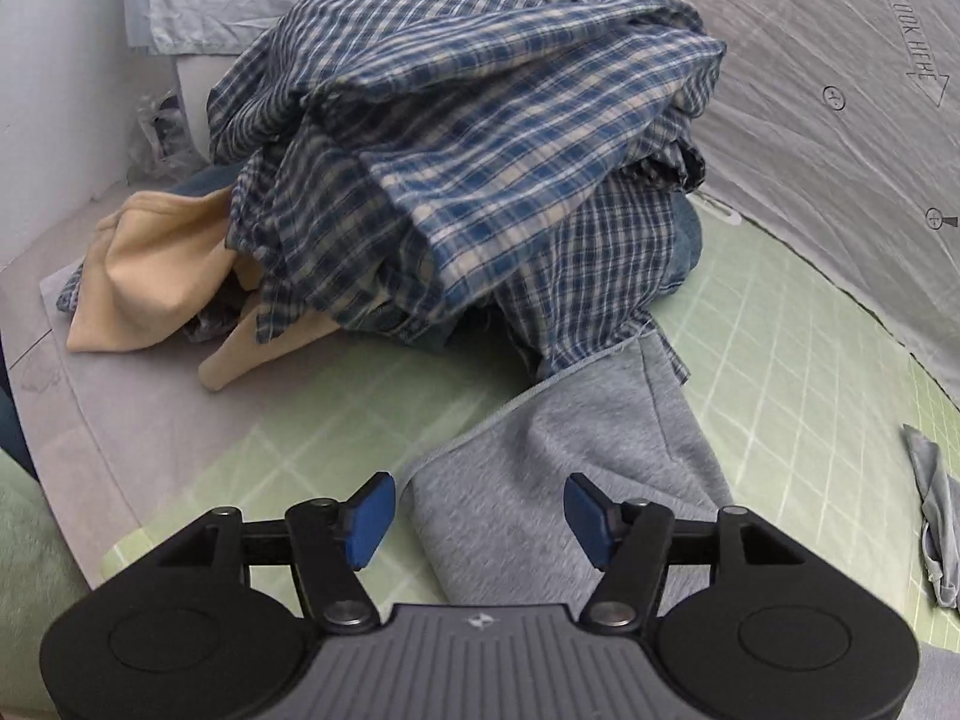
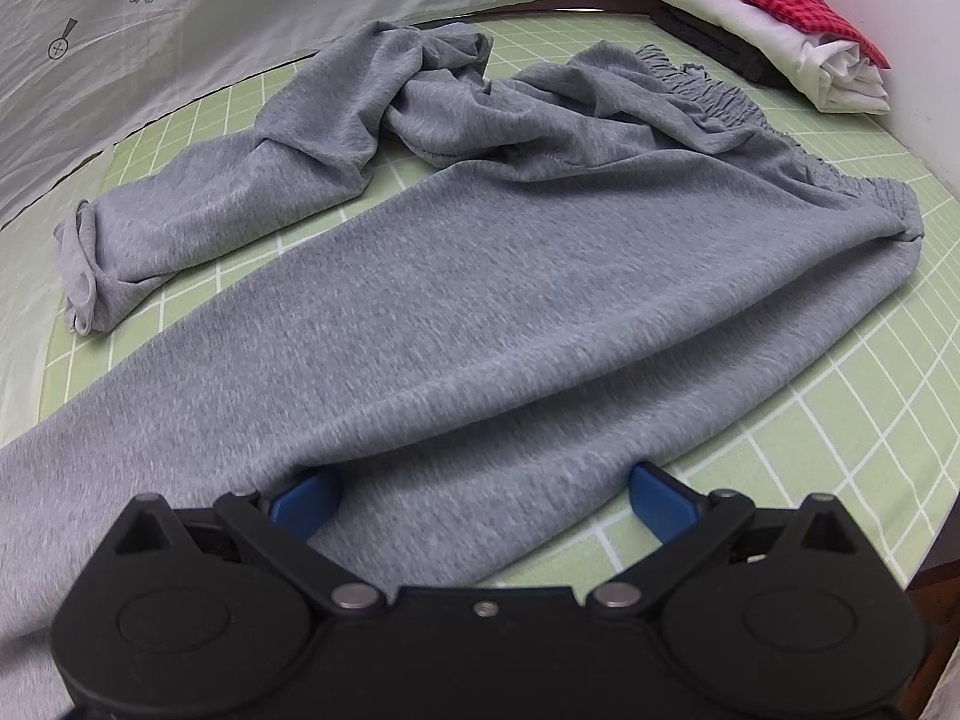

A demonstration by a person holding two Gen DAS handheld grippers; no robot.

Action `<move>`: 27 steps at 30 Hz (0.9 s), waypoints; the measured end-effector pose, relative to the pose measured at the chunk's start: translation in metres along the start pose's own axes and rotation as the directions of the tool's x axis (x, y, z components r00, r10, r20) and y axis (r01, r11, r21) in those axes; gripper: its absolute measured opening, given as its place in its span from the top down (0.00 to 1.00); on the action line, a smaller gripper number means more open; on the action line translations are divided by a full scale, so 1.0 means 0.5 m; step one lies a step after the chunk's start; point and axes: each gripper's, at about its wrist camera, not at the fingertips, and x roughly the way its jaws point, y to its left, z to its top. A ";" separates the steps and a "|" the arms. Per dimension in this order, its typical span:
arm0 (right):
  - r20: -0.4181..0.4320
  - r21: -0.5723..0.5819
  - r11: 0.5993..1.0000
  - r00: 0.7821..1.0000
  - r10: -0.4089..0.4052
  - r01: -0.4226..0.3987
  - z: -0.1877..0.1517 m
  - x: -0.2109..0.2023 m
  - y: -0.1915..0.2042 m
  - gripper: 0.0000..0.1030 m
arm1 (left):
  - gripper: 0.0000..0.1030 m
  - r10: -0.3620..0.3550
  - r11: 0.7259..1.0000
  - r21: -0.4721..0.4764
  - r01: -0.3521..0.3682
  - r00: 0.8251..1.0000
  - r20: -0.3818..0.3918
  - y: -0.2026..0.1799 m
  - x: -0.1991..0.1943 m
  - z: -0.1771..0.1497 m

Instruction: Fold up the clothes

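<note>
Left gripper (image 1: 479, 519) open above grey pants (image 1: 558, 462).

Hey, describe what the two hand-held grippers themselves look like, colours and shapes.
Both look alike: the left hand-held gripper and the right hand-held gripper have black linkage arms with silver pivot pins, two round black discs, and blue pads on the fingers. The left body is ribbed grey with a small logo. No cables show.

The left gripper (image 1: 479, 521) points forward and slightly down, its blue pads (image 1: 371, 519) spread wide — the right gripper (image 2: 480, 501) sits low, jaws equally wide apart.
</note>
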 end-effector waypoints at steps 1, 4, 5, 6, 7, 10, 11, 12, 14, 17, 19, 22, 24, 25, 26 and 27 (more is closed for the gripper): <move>-0.001 -0.001 1.000 1.000 0.001 -0.001 0.000 0.000 0.000 0.00 | 0.38 0.011 1.000 -0.009 -0.011 1.000 -0.016 0.006 -0.002 -0.008; -0.002 -0.001 1.000 1.000 0.003 -0.003 0.002 0.001 -0.001 0.00 | 0.38 -0.001 0.999 -0.048 -0.001 0.998 -0.056 0.022 0.000 -0.027; -0.001 -0.001 1.000 1.000 0.002 -0.002 0.002 0.002 0.000 0.00 | 0.38 -0.010 0.998 -0.061 0.006 0.998 -0.068 0.026 0.004 -0.032; 0.000 -0.001 1.000 1.000 0.002 -0.002 0.002 0.002 0.000 0.00 | 0.38 -0.014 0.998 -0.068 0.009 0.997 -0.077 0.027 0.008 -0.035; 0.001 -0.001 1.000 1.000 0.002 -0.002 0.002 0.002 0.000 0.00 | 0.38 -0.018 0.998 -0.068 0.013 0.997 -0.081 0.025 0.011 -0.037; 0.001 -0.004 1.000 1.000 0.003 -0.003 0.002 0.002 -0.001 0.00 | 0.41 -0.041 0.998 -0.047 0.038 0.996 -0.075 0.010 0.018 -0.038; 0.002 -0.006 1.000 1.000 0.003 -0.003 0.002 0.002 -0.001 0.00 | 0.51 -0.051 0.998 -0.039 0.048 0.996 -0.072 0.004 0.022 -0.038; 0.002 -0.007 1.000 1.000 0.004 -0.004 0.002 0.002 -0.001 0.00 | 0.61 -0.060 0.998 -0.030 0.058 0.996 -0.073 -0.003 0.026 -0.037; 0.001 -0.010 1.000 1.000 0.005 -0.005 0.003 0.002 -0.002 0.00 | 0.97 -0.055 0.998 -0.006 0.054 0.995 -0.082 -0.013 0.031 -0.035; -0.002 -0.014 1.000 1.000 0.007 -0.007 0.004 0.001 -0.003 0.00 | 0.98 -0.019 1.000 -0.003 0.018 0.998 -0.053 -0.009 0.020 -0.030; -0.006 -0.017 1.000 1.000 0.010 -0.010 0.005 0.001 -0.005 0.00 | 0.98 0.014 1.000 -0.027 -0.015 0.999 -0.029 0.009 0.007 -0.024; -0.016 -0.023 1.000 1.000 0.021 -0.021 0.007 0.001 -0.013 0.00 | 0.99 0.092 0.993 -0.078 -0.093 0.996 -0.019 0.043 -0.004 -0.017; -0.022 -0.026 0.999 0.999 0.029 -0.030 0.008 0.000 -0.023 0.00 | 0.98 0.104 0.990 -0.092 -0.107 0.994 -0.041 0.058 -0.004 -0.019; -0.024 -0.026 0.999 0.999 0.033 -0.033 0.008 -0.001 -0.030 0.00 | 0.98 0.100 0.991 -0.090 -0.104 0.994 -0.048 0.058 -0.005 -0.022; -0.025 -0.024 0.999 0.999 0.034 -0.035 0.008 -0.002 -0.038 0.00 | 0.96 0.093 0.992 -0.080 -0.097 0.994 -0.049 0.054 -0.007 -0.025; -0.024 -0.018 0.999 0.999 0.034 -0.034 0.007 -0.003 -0.048 0.00 | 0.94 0.087 0.994 -0.058 -0.089 0.995 -0.041 0.042 -0.011 -0.029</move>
